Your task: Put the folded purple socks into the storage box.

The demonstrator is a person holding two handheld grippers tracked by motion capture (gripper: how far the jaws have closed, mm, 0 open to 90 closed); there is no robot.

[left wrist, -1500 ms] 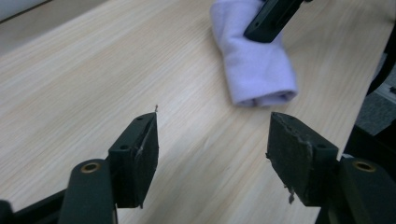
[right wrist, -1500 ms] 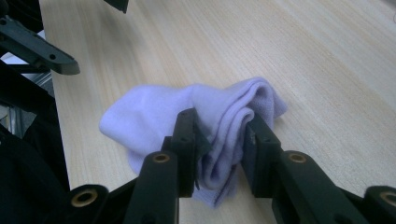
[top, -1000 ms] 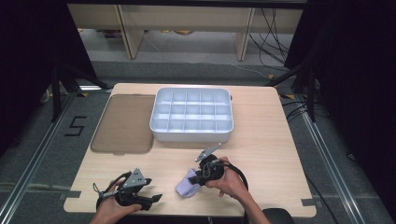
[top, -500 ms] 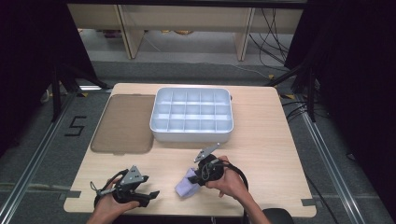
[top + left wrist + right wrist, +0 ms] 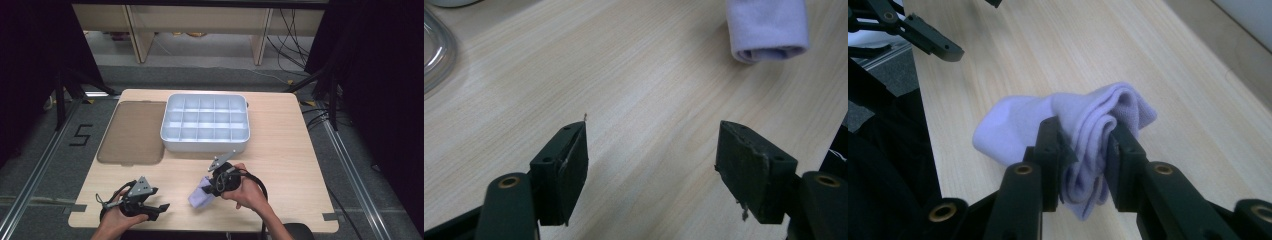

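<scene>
Near table (image 5: 295, 165) edge, right gripper (image 5: 1083, 150) pinches sock (image 5: 1098, 120).

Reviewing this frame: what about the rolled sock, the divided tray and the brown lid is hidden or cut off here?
- Rolled sock: in the right gripper view, the right gripper covers its pinched middle.
- Sock, left gripper view: far end cut by the top edge.
- Divided tray: too small in the high view to tell if any compartment holds something.
- Brown lid: just a corner, cut by the left edge.

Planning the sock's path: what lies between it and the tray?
Nothing visible does. The right gripper is shut on the sock, and bare table lies between it and the tray. The lid lies to the tray's left.
</scene>
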